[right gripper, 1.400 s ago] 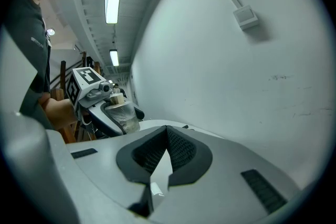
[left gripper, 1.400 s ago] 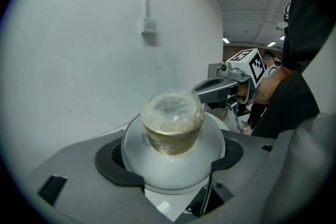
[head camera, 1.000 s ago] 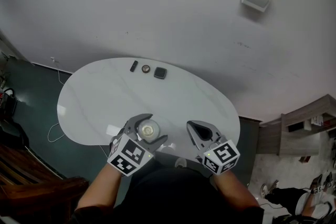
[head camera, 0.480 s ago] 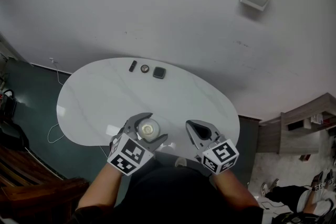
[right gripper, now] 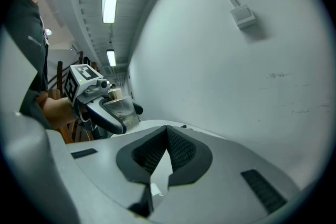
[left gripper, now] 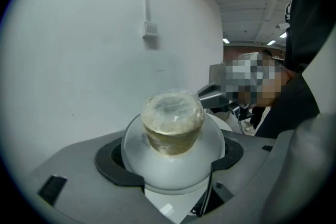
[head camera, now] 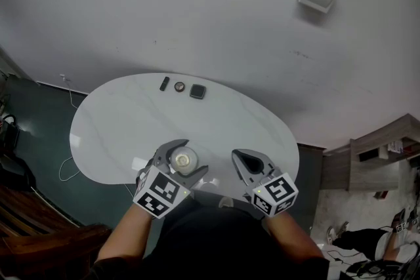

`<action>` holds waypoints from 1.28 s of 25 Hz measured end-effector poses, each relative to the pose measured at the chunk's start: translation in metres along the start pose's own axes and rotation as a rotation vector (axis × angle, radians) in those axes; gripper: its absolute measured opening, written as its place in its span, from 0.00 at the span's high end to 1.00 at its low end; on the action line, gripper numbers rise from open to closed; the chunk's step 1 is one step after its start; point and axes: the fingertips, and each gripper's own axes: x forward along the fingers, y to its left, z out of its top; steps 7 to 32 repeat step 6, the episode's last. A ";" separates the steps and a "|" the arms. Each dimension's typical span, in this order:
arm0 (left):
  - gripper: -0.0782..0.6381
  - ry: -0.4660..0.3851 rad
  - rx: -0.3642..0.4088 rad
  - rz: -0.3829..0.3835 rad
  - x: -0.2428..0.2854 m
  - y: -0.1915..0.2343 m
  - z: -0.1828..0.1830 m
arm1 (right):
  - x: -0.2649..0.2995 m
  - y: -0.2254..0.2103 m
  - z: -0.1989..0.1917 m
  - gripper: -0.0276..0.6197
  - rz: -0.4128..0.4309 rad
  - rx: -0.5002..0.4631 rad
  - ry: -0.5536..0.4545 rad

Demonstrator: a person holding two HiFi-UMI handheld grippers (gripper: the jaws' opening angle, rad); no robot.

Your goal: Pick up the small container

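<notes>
Furthest left over the bench, your left claw is closed on the small container. One dark pad presses each side of it, and it stands upright between them. It is a clear, round cup with a pale, yellowish fill and a wrinkled film over its top. It sits above the near edge of the bench, left of the bench's middle. Whether its base touches the bench top or hangs just clear of it cannot be told.

Towards the bench's far edge, well apart from both claws, three small dark things lie in a short row. A narrow bar is leftmost, a round piece sits beside it, and a squarish piece comes last.

Right of the container, also over the bench's near edge, your right claw has its tips pressed together. It is closed with nothing between the pads. It hangs beside the left claw without touching it, and both point towards the bench's far side.
</notes>
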 end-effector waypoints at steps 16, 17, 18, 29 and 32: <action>0.41 -0.002 0.001 0.008 -0.001 0.005 0.000 | 0.002 0.000 0.001 0.96 0.001 -0.003 0.002; 0.41 -0.002 0.001 0.008 -0.001 0.005 0.000 | 0.002 0.000 0.001 0.96 0.001 -0.003 0.002; 0.41 -0.002 0.001 0.008 -0.001 0.005 0.000 | 0.002 0.000 0.001 0.96 0.001 -0.003 0.002; 0.41 -0.002 0.001 0.008 -0.001 0.005 0.000 | 0.002 0.000 0.001 0.96 0.001 -0.003 0.002; 0.41 -0.002 0.001 0.008 -0.001 0.005 0.000 | 0.002 0.000 0.001 0.96 0.001 -0.003 0.002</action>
